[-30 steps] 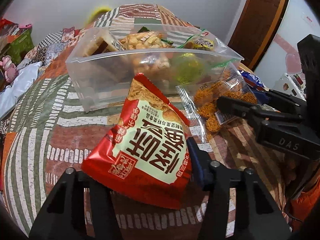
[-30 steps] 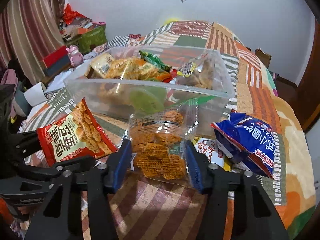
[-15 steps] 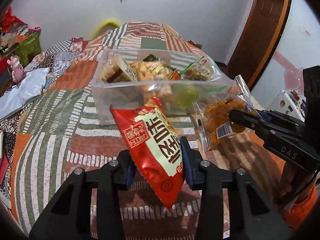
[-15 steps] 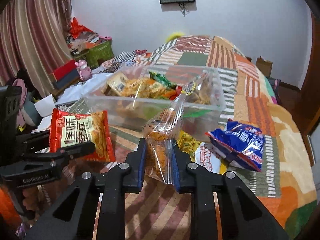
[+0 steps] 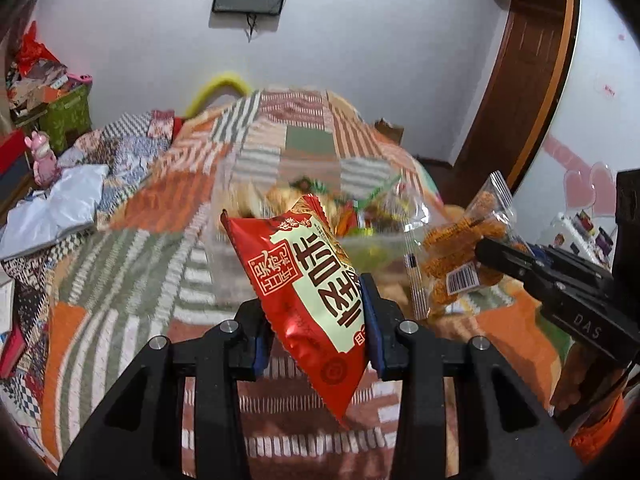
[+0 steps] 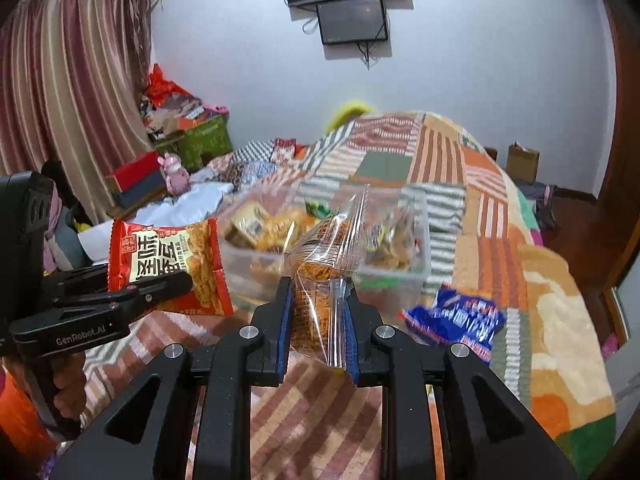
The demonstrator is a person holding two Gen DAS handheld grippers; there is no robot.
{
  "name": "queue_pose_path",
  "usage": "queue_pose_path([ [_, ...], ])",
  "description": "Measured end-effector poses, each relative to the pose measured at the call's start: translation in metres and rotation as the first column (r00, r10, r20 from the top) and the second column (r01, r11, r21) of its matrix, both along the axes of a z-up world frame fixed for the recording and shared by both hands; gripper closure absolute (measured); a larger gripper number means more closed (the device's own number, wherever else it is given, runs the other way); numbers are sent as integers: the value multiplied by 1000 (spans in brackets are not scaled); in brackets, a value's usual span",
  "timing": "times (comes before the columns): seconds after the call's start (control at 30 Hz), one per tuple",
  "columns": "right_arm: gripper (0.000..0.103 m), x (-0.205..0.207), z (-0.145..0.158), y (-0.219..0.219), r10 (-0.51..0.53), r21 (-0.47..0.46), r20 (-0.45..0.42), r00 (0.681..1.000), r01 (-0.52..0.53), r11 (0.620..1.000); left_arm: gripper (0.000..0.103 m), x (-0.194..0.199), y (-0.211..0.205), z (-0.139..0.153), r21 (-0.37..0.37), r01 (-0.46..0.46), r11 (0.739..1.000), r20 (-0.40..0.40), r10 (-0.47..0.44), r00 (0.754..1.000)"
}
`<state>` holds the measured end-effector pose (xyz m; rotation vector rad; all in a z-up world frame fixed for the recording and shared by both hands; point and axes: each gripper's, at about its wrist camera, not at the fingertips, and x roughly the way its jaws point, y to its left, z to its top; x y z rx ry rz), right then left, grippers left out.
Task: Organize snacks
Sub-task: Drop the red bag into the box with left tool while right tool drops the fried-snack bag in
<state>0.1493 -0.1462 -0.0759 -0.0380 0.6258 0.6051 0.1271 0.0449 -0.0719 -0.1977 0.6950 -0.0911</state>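
Note:
My left gripper is shut on a red snack bag and holds it in the air above the bed; the bag also shows in the right wrist view. My right gripper is shut on a clear bag of orange snacks, lifted as well; it shows in the left wrist view. A clear plastic bin with several snack packs sits on the bed just beyond both bags; it also shows in the left wrist view.
A blue snack bag lies on the patchwork blanket right of the bin. Clutter, boxes and a curtain stand at the left. A wooden door is at the right.
Both grippers have closed on their bags and lifted them off the blanket. The views have risen and tilted up, so the bin now sits lower and farther.

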Motion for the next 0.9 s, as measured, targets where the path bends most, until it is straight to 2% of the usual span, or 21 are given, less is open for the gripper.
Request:
queue_pose_path([
  [0.17,83,12,13,5,-12,17,44,999,11,1000,65,15,4,18,1,-34,999,49,34,998],
  [0.4,83,35,19,15,-34,25,70,997,33,999,65,41,8,26,21,-71,997,72,69,995],
  [0.9,83,82,3,41,-29,-32,46,999,30,999,65,106,15,11,74,-120,990,62,116,991],
])
